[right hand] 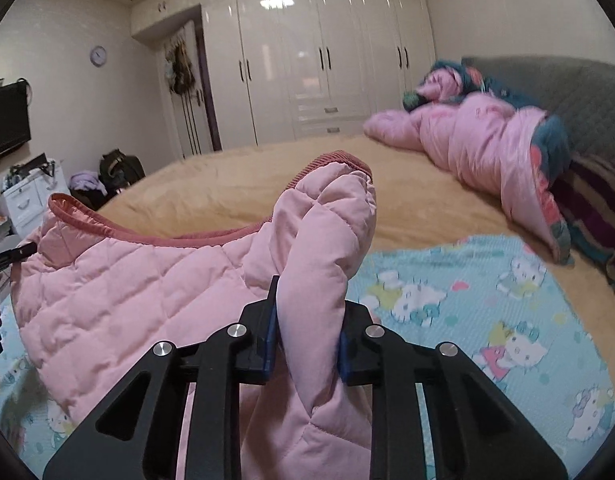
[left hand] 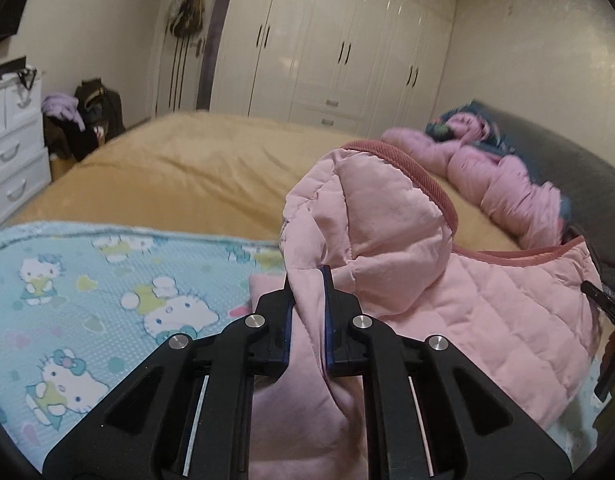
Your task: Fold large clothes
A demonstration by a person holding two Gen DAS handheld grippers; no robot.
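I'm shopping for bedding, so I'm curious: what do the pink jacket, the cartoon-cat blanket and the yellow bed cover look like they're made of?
Pink jacket: probably smooth padded synthetic, matte; stitched quilt squares puff up, with a ribbed darker pink trim.
Cartoon-cat blanket: seemingly thin printed cloth with a fine dotted weave, possibly cotton.
Yellow bed cover: looks soft and fuzzy, perhaps fleece; blur leaves that open.

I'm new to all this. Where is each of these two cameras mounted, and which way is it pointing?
Left wrist view: sits on the left claw, looking forward along its fingers over the bed toward the wardrobe; the claw is shut on the pink jacket.
Right wrist view: sits on the right claw, facing the same way; it too is shut on the pink jacket.
Shared: jacket, bed, cartoon blanket, wardrobe. Each view shows the other claw at its edge.
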